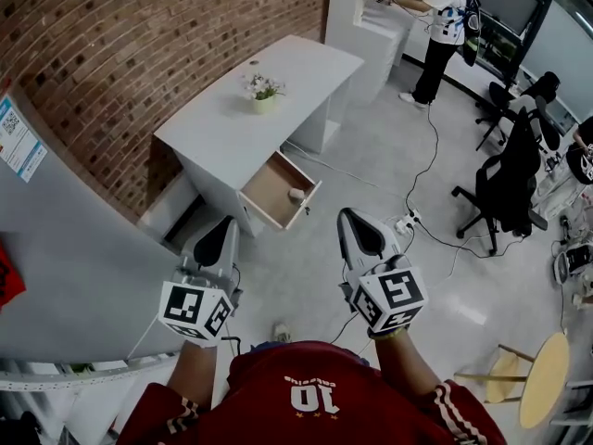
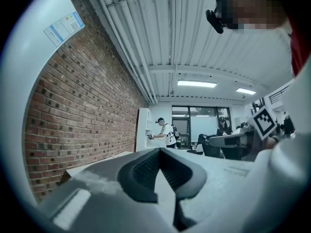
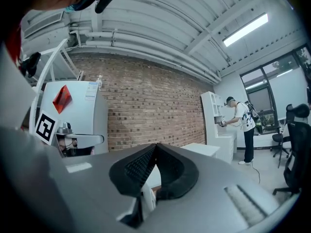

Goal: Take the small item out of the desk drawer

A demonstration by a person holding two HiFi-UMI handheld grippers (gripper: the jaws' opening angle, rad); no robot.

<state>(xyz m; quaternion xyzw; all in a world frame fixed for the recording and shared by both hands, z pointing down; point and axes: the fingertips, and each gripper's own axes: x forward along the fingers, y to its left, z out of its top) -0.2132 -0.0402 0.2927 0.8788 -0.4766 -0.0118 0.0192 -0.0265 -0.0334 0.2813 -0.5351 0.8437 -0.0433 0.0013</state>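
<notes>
A white desk [image 1: 278, 77] stands against the brick wall, and its drawer [image 1: 271, 193] is pulled out. A small pale item [image 1: 296, 194] lies near the drawer's right front corner. Both grippers are held up in the air well short of the desk, above the floor. My left gripper [image 1: 225, 222] has its jaws together with nothing between them, as the left gripper view [image 2: 159, 151] also shows. My right gripper [image 1: 346, 215] is likewise shut and empty, its pads meeting in the right gripper view [image 3: 155, 147].
A small flower pot [image 1: 263, 91] sits on the desk top. A grey partition [image 1: 65, 248] rises at the left. On the floor lie a power strip with cables [image 1: 405, 222]. Office chairs [image 1: 505, 188], a round wooden stool [image 1: 542, 378] and a person [image 1: 443, 21] are at the right and back.
</notes>
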